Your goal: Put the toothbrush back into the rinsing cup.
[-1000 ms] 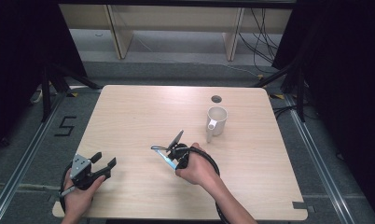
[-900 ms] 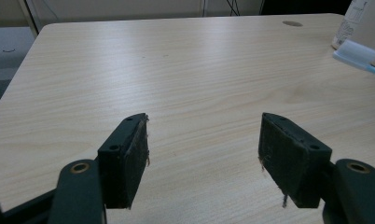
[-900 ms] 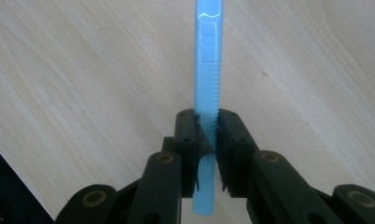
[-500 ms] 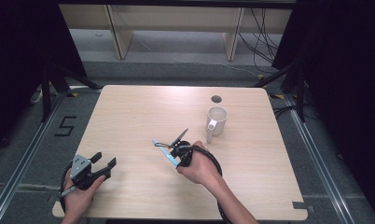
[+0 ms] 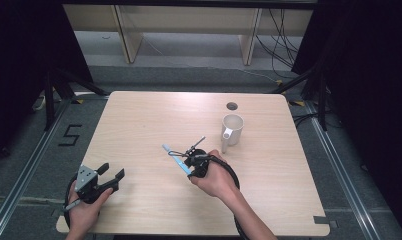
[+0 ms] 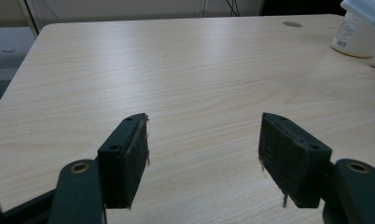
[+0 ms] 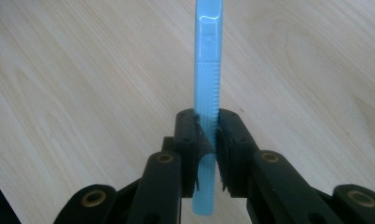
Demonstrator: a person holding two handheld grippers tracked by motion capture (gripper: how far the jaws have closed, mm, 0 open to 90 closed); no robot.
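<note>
The blue plastic handle [image 7: 206, 93] is clamped between the jaws of the right tool [image 5: 191, 162], held just above the middle of the bench [image 5: 139, 125], likely so it can be carried toward the white mug [image 5: 232, 129] nearby. The left tool [image 5: 101, 180] rests at the near-left edge with jaws apart and empty, apparently waiting.

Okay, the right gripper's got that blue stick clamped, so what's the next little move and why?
Probably carry the blue stick toward the white mug. The right gripper is shut on it mid-table, above the wood, and the mug stands open-topped just beyond. The left gripper sits open, holding nothing.
</note>
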